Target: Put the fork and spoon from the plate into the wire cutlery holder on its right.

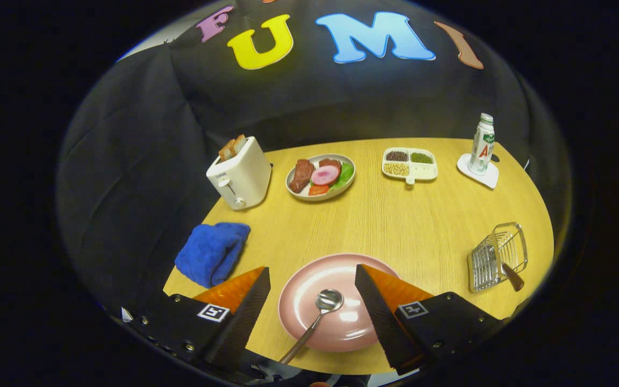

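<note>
On the wooden table (422, 226), far left, a white toaster (239, 174) with bread slices standing in its slots. Nearer, at the left edge, a crumpled blue cloth (211, 252).

Centre far: a plate of food (320, 176), with meat, a pink slice and a green leaf. Right of it, a divided snack tray (410, 164) with dark, green and pale fillings in separate compartments.

Centre near: pink plate (336, 303), with the spoon (317, 317) on it, bowl facing up near the plate's middle, handle running near-left past the rim.

Gripper (312, 279): fingers wide apart, clamped on nothing, touching nothing. They flank the plate, one finger on each side of it, and the spoon lies between them.

Far right: a white bottle (482, 145) upright on a white coaster (479, 171).

Near right: wire cutlery holder (497, 257), well apart from the plate. A utensil with a brown handle (512, 277) sits in it, handle sticking out toward the near side; cannot tell whether it is the fork.
</note>
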